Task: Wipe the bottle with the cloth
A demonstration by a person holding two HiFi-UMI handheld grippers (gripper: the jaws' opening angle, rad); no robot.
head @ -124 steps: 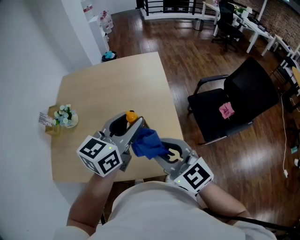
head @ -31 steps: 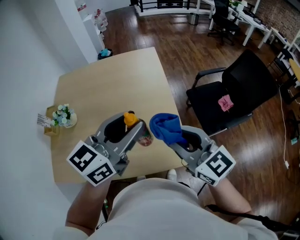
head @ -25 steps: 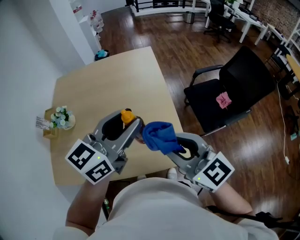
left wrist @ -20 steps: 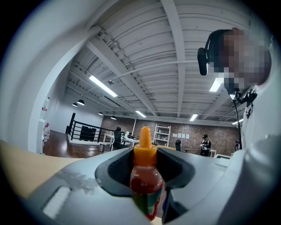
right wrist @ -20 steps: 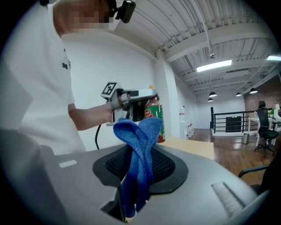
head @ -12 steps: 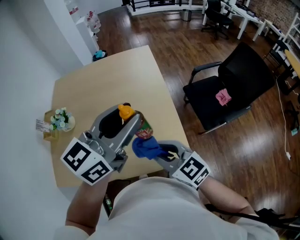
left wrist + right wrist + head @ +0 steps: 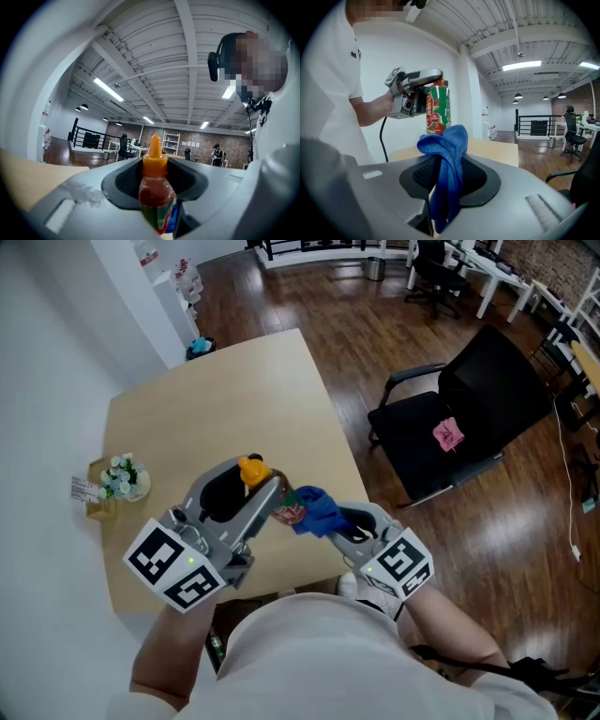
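Note:
A sauce bottle (image 7: 279, 503) with an orange pointed cap (image 7: 251, 471), red contents and a green-and-red label is held above the table, and my left gripper (image 7: 257, 491) is shut on it. In the left gripper view the bottle (image 7: 155, 197) stands upright between the jaws. My right gripper (image 7: 328, 518) is shut on a blue cloth (image 7: 317, 510), whose bunched end touches the bottle's lower side. In the right gripper view the cloth (image 7: 446, 159) hangs out of the jaws, with the bottle (image 7: 437, 112) and the left gripper (image 7: 412, 89) just beyond it.
A light wooden table (image 7: 206, 418) lies below both grippers. A small pot of white flowers (image 7: 125, 476) and a card sit at its left edge. A black office chair (image 7: 469, 418) with a pink item on its seat stands on the wood floor to the right.
The right gripper swung out to the right with the cloth, then came back in; the cloth again touches the bottle's lower side. The left gripper has held the bottle almost still.

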